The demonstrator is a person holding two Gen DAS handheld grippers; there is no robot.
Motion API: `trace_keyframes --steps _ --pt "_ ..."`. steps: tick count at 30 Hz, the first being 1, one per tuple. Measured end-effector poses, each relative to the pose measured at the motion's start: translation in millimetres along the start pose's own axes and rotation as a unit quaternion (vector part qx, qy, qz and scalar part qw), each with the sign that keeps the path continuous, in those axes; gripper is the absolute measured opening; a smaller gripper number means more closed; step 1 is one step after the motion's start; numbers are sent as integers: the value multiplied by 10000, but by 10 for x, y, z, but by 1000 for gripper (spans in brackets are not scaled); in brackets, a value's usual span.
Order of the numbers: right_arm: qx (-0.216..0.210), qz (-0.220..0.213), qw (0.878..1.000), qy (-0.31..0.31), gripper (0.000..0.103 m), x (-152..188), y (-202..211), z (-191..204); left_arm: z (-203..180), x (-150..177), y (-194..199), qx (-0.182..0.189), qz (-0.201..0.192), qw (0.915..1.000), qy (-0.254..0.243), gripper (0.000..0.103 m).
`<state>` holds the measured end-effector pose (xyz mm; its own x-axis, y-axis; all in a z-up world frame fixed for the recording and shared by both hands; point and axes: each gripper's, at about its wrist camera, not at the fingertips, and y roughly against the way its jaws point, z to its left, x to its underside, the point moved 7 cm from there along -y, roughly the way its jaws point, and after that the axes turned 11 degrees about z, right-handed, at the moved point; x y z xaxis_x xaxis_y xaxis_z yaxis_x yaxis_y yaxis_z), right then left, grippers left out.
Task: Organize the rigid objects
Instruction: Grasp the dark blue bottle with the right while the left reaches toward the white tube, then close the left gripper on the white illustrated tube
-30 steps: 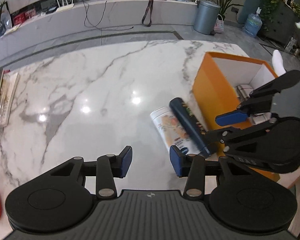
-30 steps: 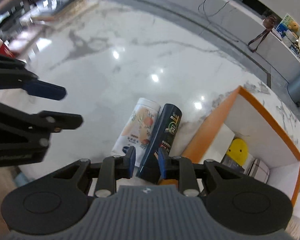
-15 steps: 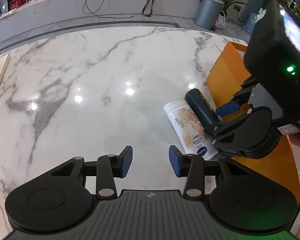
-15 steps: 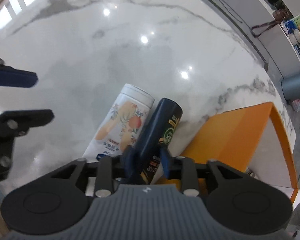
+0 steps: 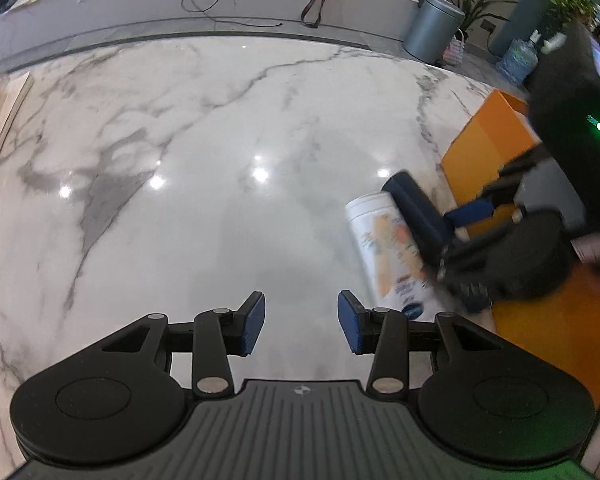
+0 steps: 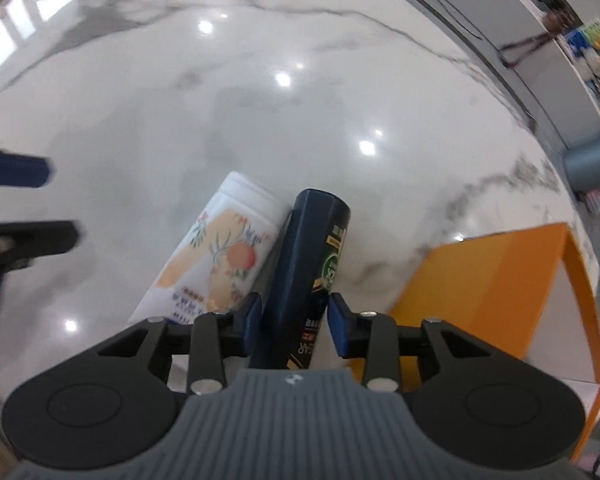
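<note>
On the marble table point(image 5: 220, 140) two containers lie side by side and touching: a white bottle with a peach-and-flower label point(image 6: 220, 256) and a dark navy bottle point(image 6: 308, 264). Just beside the navy one stands the orange box point(image 6: 496, 276), its outer wall close against the bottles' right.

The right tongs point(image 6: 294, 322) point steeply down and straddle the navy bottle's lower end. The left pad sits against the bottle; the right pad shows a thin gap, so the tongs are spread around the bottle, not pinching it. The white bottle crowds the left finger.

The left tongs point(image 5: 302, 322) hang spread over bare marble, nothing between the pads, left of the white bottle point(image 5: 388, 248).

The left wrist view alone shows the room — a grey bin point(image 5: 432, 28), a water jug point(image 5: 516, 60), potted plants, a cable on the far ledge, books at the left edge — and the right tool's body, blurred, over the navy bottle point(image 5: 416, 212). The right wrist view alone shows the labels and pad contact clearly.
</note>
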<state>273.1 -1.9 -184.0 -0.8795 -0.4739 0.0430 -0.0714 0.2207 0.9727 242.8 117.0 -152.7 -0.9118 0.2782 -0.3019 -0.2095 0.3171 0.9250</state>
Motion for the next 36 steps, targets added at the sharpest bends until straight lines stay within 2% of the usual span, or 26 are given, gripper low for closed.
trace_keyframes --steps 4,8,12,14,17,21,24,27,29,36 --pt "-444 -178 9984 287 36 -13 131 357 104 44 4 -49 112 9998 137 50" --pt "-567 -275 9966 533 35 -36 213 574 189 128 34 -106 210 9996 177 50" --pt "-496 -261 9971 514 40 6 209 504 266 152 22 -102 216 9991 351 57" --pt "-607 -191 9971 426 40 44 203 444 271 141 -6 -49 204 9989 430 62" --pt "-792 -82 9962 342 40 69 164 386 231 96 -76 130 191 9982 560 63" --pt "-824 31 9959 383 39 83 71 332 145 -1 -186 319 202 9964 753 64" --pt "-839 62 9958 370 41 95 35 315 38 -59 -282 272 196 9964 782 64" --pt "-962 58 9949 306 42 112 6 294 -75 -123 -327 160 107 9978 634 62" --pt "-1022 34 9944 273 42 123 -8 282 -144 -136 -350 15 117 9991 410 53" --pt "-1223 -57 9922 217 44 164 -23 341 -66 43 -258 -187 704 9973 -56 52"
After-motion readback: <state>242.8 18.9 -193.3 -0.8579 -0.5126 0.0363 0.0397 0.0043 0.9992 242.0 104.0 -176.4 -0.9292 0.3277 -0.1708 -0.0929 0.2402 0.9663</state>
